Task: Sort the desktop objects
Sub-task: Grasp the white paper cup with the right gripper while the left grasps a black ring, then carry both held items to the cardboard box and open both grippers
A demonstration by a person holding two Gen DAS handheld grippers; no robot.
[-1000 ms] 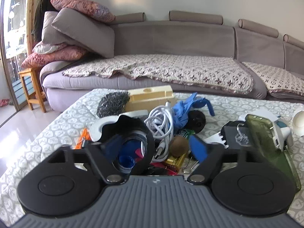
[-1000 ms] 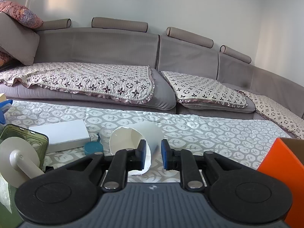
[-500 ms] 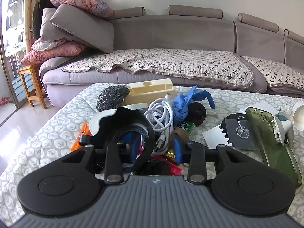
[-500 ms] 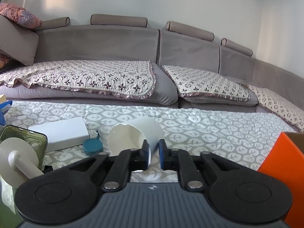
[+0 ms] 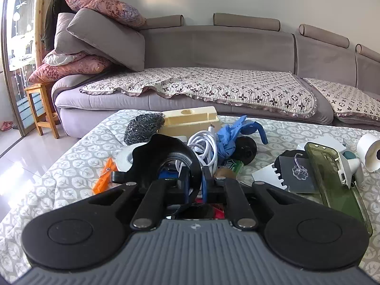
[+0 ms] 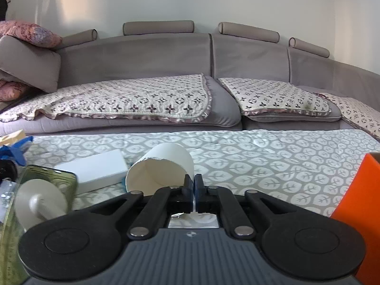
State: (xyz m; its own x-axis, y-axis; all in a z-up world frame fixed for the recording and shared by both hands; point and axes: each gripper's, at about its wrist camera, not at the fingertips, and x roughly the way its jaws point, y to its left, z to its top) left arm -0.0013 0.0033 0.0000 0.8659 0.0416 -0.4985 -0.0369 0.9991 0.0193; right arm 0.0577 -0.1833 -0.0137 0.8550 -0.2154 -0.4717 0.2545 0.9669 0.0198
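Note:
A heap of small things lies on the leaf-patterned tablecloth (image 5: pixel 71 166). In the left wrist view my left gripper (image 5: pixel 196 185) is shut on the rim of a black tape dispenser (image 5: pixel 163 152) at the front of the heap. A white cable (image 5: pixel 206 147), a blue glove (image 5: pixel 235 133) and a steel-wool ball (image 5: pixel 142 128) lie behind it. In the right wrist view my right gripper (image 6: pixel 194 191) is shut on the rim of a white paper cup (image 6: pixel 163 166) that lies on its side, mouth toward me.
A cream block (image 5: pixel 190 121), an orange clip (image 5: pixel 104 175) and a green phone case (image 5: pixel 332 178) lie in the heap. A white box (image 6: pixel 95 171) sits left of the cup, an orange box (image 6: pixel 358 201) at the right edge. A grey sofa stands behind the table.
Both grippers have closed: the left from wide open onto the black tape dispenser's rim, the right onto the paper cup's rim. The cup now sits a little higher in the right view.

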